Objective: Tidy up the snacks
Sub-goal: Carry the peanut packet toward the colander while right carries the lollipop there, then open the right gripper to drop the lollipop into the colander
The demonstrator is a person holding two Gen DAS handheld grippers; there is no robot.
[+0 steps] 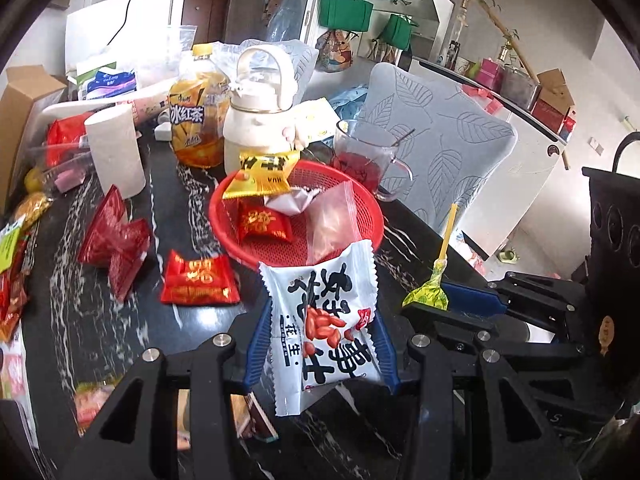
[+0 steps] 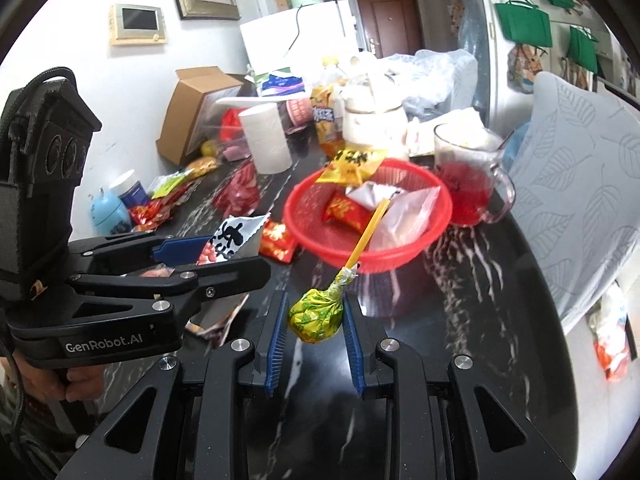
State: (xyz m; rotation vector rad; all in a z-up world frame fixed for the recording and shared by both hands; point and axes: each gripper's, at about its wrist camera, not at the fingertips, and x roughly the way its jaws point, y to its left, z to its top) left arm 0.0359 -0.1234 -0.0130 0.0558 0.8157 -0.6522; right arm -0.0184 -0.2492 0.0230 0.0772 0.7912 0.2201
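Blue pads on my left tongs [image 1: 322, 344] are pinching a white peanut packet [image 1: 324, 320] at bottom centre of the left view. Right tongs [image 2: 315, 320] are clamped narrow on a green-wrapped lollipop [image 2: 316, 316], low centre, stick pointing up. Looks like I'm mid-carry with both. Red basket [image 1: 224, 236] sits just beyond on the dark marble desk [image 1: 60, 280], mid-frame, already holding a few snacks. Next, I reckon: bring each over the rim, then let go. More red packets [image 1: 200, 280] wait to its left.
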